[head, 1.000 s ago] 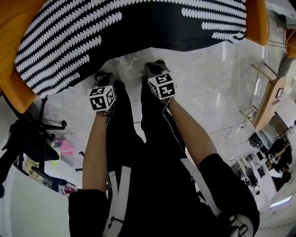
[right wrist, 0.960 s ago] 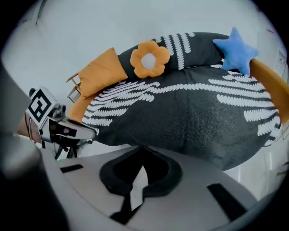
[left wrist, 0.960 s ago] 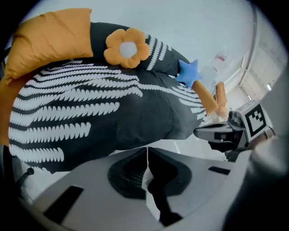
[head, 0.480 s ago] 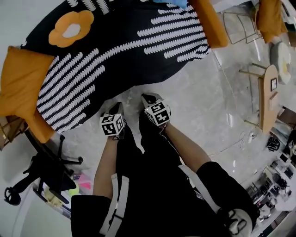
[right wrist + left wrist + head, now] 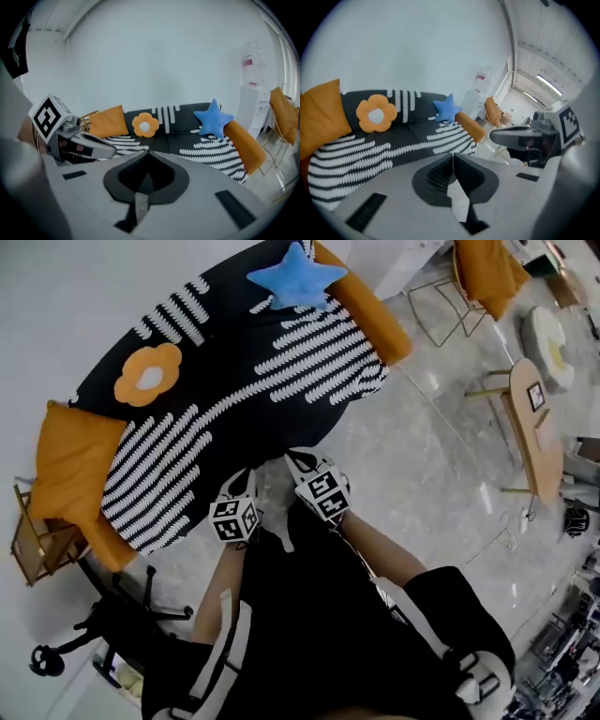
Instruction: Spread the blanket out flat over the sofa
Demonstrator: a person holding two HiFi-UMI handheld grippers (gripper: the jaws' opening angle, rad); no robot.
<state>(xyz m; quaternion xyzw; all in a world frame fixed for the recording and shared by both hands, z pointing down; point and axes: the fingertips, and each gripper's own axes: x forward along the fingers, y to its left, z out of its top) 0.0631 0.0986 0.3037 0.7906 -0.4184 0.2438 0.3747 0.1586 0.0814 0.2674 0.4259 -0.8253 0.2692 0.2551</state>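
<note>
Blanket (image 5: 234, 404), black with white stripes, lay spread over the seat and back of the sofa (image 5: 375, 320) in the head view. A second earlier only its front edge had filled the top of that view. The person had since drawn back, and the left gripper (image 5: 238, 491) and right gripper (image 5: 307, 470) hung over the floor (image 5: 422, 446), clear of the cloth.

In the left gripper view the jaws were pressed together on nothing, the blanket (image 5: 370, 150) well beyond them.

The right gripper view showed the same: jaws together, empty, blanket (image 5: 206, 150) lying ahead. The spreading looked finished.
</note>
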